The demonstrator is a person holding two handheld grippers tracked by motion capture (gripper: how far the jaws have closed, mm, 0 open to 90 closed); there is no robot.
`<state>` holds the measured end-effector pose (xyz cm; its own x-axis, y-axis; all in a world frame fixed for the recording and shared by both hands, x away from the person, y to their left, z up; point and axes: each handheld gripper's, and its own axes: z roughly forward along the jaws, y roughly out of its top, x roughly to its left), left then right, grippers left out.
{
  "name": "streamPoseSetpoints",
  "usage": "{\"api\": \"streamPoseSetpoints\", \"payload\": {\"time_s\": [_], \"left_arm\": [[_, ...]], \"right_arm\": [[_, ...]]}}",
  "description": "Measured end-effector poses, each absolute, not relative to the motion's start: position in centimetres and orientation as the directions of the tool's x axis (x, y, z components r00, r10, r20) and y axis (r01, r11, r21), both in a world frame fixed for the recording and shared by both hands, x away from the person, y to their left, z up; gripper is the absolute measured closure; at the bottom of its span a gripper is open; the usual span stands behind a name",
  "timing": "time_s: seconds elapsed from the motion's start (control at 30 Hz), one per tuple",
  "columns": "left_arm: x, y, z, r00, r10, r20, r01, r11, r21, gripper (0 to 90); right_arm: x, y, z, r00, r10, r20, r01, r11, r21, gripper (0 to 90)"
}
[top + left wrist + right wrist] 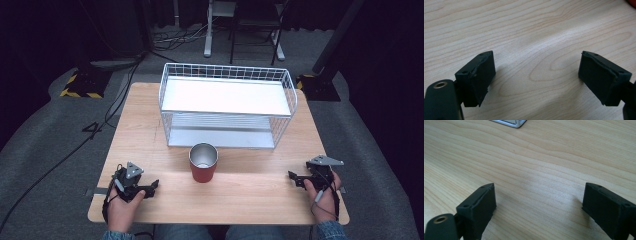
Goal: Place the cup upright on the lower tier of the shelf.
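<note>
Left gripper [151,188]: rests on the table [250,195], jaws wide, nothing between them. Right gripper [295,178]: also on the table, jaws wide, bare wood between them. Cup [203,162]: red, steel-lined, upright, between the two grippers, apart from both, nearer the left. Wire rack [227,105]: white, two shelves, just beyond the cup.
</note>
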<state>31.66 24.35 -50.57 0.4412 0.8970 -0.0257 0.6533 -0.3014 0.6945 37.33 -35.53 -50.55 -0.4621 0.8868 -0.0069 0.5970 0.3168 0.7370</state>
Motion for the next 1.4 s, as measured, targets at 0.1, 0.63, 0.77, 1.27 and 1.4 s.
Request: {"api": "streamPoseSetpoints", "payload": {"time_s": [0.1,0.63,0.77,1.27,1.4], "left_arm": [[31.7,24.6,-50.6,0.429,0.902,-0.048,0.657,-0.275,0.702,15.2],[30.7,24.6,-48.4,0.439,0.895,-0.073,0.624,-0.246,0.742,15.9],[30.3,24.0,-47.6,0.449,0.890,-0.078,0.594,-0.232,0.770,15.8],[29.0,20.4,-46.2,0.564,0.818,-0.113,0.428,-0.172,0.887,15.4],[29.0,19.8,-46.2,0.578,0.808,-0.115,0.426,-0.179,0.887,15.3]], "right_arm": [[37.3,-35.5,-50.6,-0.462,0.887,-0.006,0.598,0.316,0.737,11.9],[37.2,-35.5,-50.5,-0.454,0.891,-0.007,0.599,0.311,0.738,13.0],[37.2,-35.5,-50.5,-0.455,0.890,-0.004,0.599,0.310,0.738,13.0],[37.2,-35.5,-50.5,-0.456,0.890,-0.004,0.599,0.310,0.738,13.1],[37.2,-35.5,-50.5,-0.456,0.890,-0.004,0.600,0.311,0.738,13.1]]}}
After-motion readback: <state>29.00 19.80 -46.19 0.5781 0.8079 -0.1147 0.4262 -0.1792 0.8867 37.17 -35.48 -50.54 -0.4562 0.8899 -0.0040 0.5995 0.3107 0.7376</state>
